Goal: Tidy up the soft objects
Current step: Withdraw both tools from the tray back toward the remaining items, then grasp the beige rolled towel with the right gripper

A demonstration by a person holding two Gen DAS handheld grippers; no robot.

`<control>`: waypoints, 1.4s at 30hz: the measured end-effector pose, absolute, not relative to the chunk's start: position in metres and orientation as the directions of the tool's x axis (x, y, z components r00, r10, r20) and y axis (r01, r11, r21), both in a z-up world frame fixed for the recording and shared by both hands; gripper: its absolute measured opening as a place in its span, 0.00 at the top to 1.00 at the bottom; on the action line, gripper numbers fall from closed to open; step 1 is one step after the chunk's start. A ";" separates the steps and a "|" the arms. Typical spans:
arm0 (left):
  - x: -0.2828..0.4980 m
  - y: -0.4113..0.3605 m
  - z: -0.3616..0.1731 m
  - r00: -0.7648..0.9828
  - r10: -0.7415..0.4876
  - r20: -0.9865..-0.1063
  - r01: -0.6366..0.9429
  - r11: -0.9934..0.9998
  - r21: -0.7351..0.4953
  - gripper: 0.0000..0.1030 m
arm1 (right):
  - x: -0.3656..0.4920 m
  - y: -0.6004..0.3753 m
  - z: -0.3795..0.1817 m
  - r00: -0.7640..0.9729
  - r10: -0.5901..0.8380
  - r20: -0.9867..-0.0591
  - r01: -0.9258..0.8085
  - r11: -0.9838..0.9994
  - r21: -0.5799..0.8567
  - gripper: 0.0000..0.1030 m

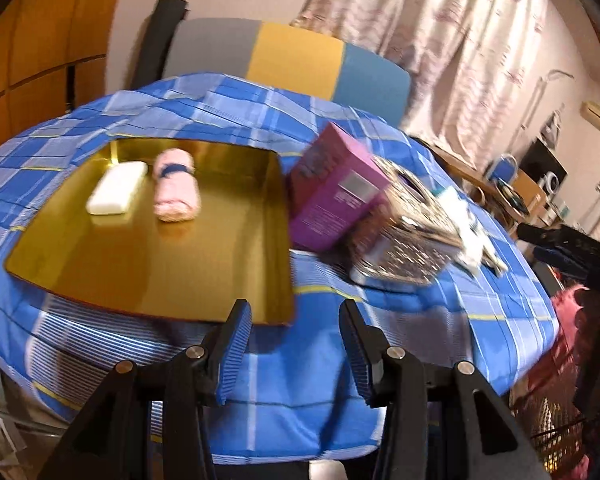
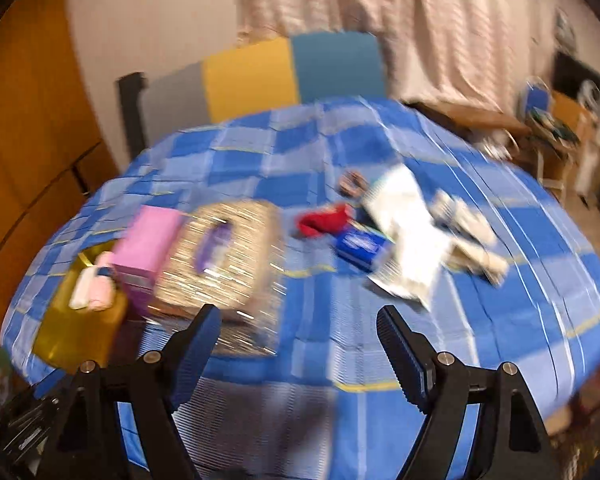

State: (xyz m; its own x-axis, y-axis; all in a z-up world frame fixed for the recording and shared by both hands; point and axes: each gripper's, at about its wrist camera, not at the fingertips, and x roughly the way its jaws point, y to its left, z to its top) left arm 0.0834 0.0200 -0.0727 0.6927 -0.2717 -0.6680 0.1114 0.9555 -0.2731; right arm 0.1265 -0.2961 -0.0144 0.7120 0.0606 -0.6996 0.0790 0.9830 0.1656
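Ahead, pink towel roll [image 1: 177, 186] beyond gaping left tool [image 1: 294, 326]

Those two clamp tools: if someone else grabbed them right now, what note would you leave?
Left gripper: open, holding nothing, near the gold tray.
Right gripper: open, holding nothing, over the blue checked cloth.
Done: a pink rolled towel and a white soft block lie side by side in the tray.
Left: a red cloth and whitish items sit out on the cloth, too blurred to identify. The purple box and glittery pouch sit beside the tray.
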 end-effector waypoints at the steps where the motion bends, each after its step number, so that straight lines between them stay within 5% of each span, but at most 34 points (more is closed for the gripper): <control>1: 0.083 0.016 -0.074 0.688 -0.280 -0.670 0.122 0.954 -0.274 0.55 | 0.126 -0.309 -0.023 0.696 0.054 -0.716 0.107 0.978 0.178 0.21; 18: 0.081 -0.087 -0.081 0.556 -0.392 -0.733 0.324 0.914 -0.244 0.55 | 0.130 -0.410 -0.106 0.544 -0.077 -0.836 0.241 0.968 0.068 0.21; 26: 0.086 -0.114 -0.083 0.502 -0.417 -0.758 0.354 0.898 -0.260 0.55 | 0.188 -0.473 -0.091 0.572 -0.159 -0.804 0.224 0.974 -0.033 0.20; 32: 0.090 -0.135 -0.080 0.477 -0.421 -0.772 0.385 0.889 -0.247 0.55 | 0.252 -0.504 -0.112 0.447 -0.232 -0.864 0.180 0.969 -0.168 0.20; 42: 0.108 -0.152 -0.086 0.439 -0.428 -0.790 0.377 0.886 -0.271 0.55 | 0.292 -0.519 -0.142 0.387 -0.129 -0.913 0.114 0.989 -0.091 0.24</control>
State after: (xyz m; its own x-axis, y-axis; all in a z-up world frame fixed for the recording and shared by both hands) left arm 0.1080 -0.1521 -0.0863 0.4392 -0.4284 -0.7897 0.3766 0.8858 -0.2710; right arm 0.2916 -0.5189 -0.1423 0.3867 -0.1287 -0.9132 0.1136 0.9893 -0.0913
